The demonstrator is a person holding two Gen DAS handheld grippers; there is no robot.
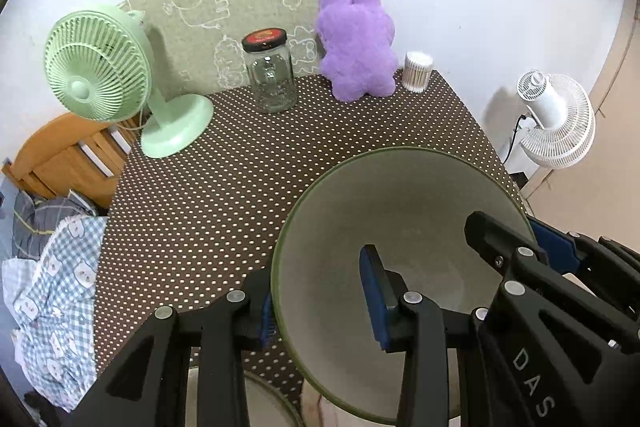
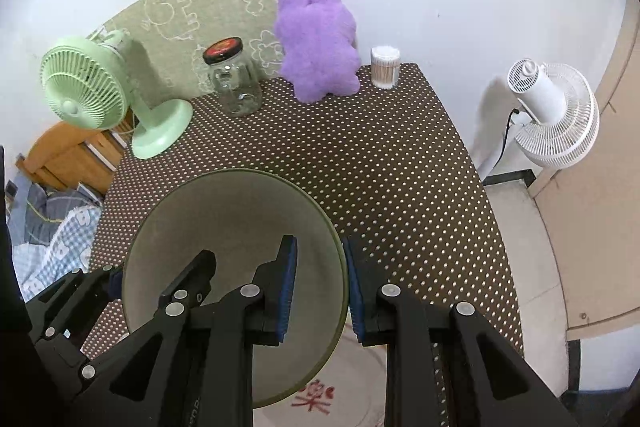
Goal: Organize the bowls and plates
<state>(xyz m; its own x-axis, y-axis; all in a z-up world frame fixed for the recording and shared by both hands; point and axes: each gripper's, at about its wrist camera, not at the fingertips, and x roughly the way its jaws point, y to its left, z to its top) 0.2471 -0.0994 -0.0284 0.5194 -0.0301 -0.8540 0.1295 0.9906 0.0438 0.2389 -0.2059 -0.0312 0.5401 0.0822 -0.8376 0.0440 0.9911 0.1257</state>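
A pale green bowl (image 1: 420, 207) (image 2: 232, 219) hangs above the dotted table, held by both grippers at opposite sides of its rim. My left gripper (image 1: 320, 291) is shut on the bowl's left rim, one finger inside and one outside. My right gripper (image 2: 322, 279) is shut on the right rim in the same way. Each wrist view also shows the other gripper across the bowl: the right gripper (image 1: 528, 239) and the left gripper (image 2: 156, 275). Under the bowl lies a white plate (image 2: 320, 395) with a red character, partly hidden. Another dish rim (image 1: 272, 399) shows at the bottom edge.
A brown dotted tablecloth (image 1: 240, 179) covers the table. Along the back wall stand a green fan (image 1: 100, 67), a glass jar with a black lid (image 1: 272, 75), a purple plush toy (image 1: 356, 43) and a cotton swab tub (image 1: 418, 71). A white fan (image 2: 552, 111) stands off the table's right edge.
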